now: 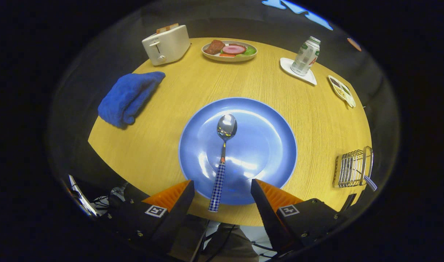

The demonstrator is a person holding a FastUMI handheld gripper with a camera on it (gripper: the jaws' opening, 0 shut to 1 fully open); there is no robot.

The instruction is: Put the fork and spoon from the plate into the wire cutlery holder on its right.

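Gripper [222, 189] fingers spread wide, holding nothing; spoon [222, 160] lies on blue plate [272, 120], its checked handle between them. A checked handle already sticks out of wire holder [352, 168], right. Spoon looks light, stiff, slippery; grip the handle mid-length.

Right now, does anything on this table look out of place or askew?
Little stands out. The spoon lies on the blue plate with its checked handle overhanging the near rim, between the open claw's fingers. A similar checked handle sticks out of the wire cutlery holder. Nothing looks spilled or broken.
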